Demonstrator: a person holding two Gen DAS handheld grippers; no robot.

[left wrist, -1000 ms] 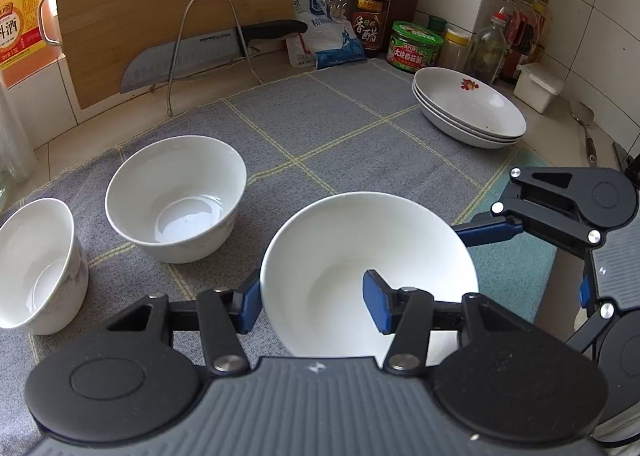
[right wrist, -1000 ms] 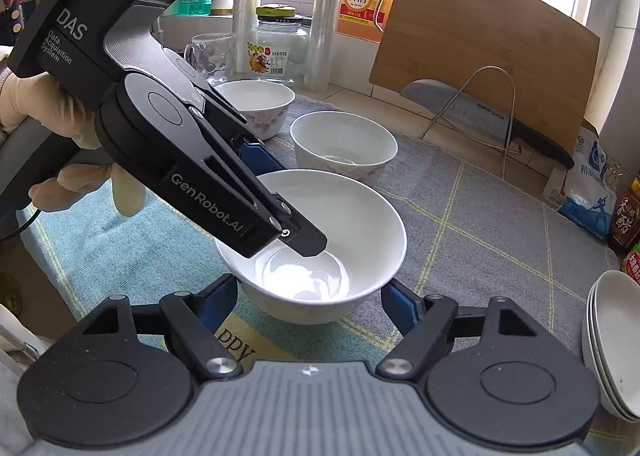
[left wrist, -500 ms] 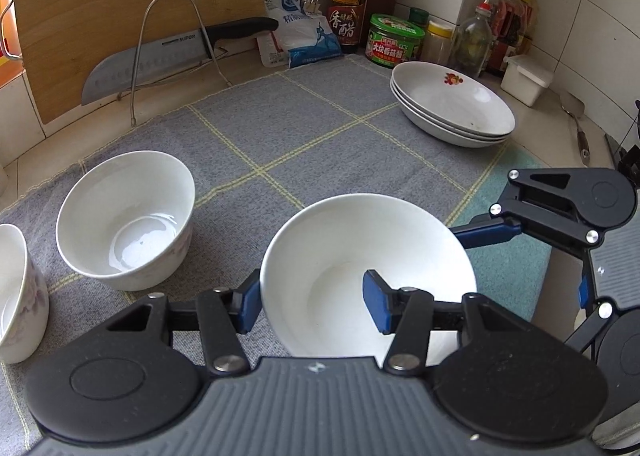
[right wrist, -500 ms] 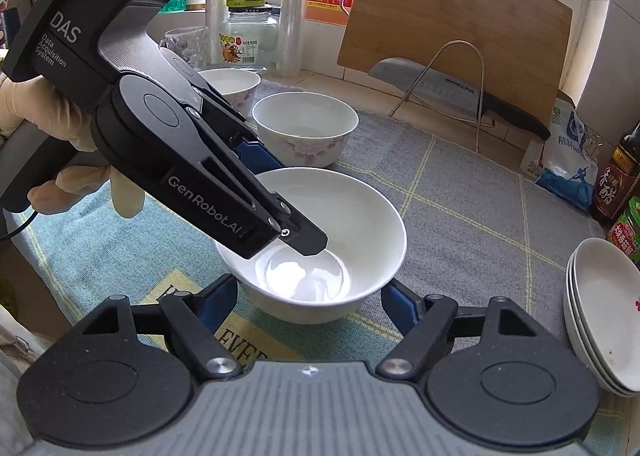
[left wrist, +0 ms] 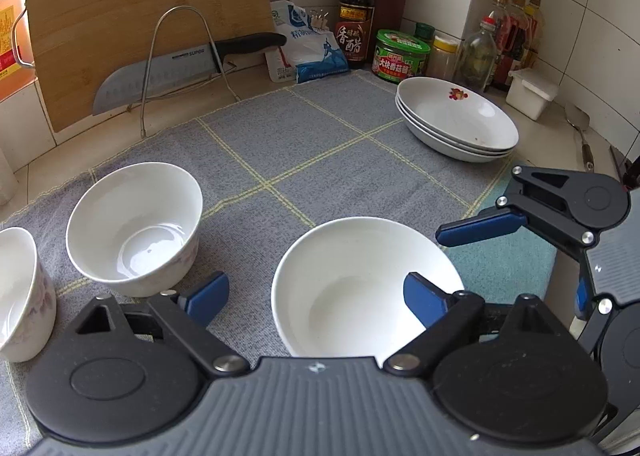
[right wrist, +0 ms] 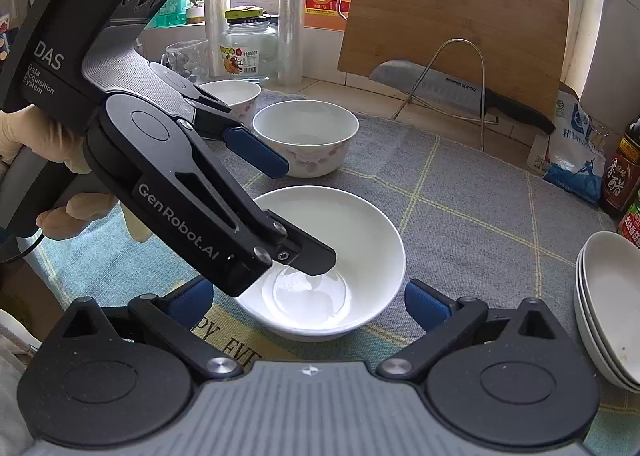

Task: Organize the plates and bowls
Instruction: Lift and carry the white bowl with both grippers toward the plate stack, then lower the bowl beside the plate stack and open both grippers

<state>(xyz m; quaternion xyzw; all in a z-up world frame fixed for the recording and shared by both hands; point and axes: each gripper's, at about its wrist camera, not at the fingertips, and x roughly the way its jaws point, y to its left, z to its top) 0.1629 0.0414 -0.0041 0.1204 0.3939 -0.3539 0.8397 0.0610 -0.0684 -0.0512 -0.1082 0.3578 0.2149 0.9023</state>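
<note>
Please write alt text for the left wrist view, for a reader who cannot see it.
The left gripper, open, straddles the near rim of a white bowl on a grey cloth, pads off it. Two more bowls stand to the left, stacked plates at the back right, and the right gripper's open finger reaches in from the right.

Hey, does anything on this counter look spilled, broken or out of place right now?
Nothing spilled or broken. The wide bowl sits upright on the mat, both grippers open around it. The two floral bowls stand upright, and the plates are stacked neatly. The top plate shows a few small specks, hard to identify.
</note>
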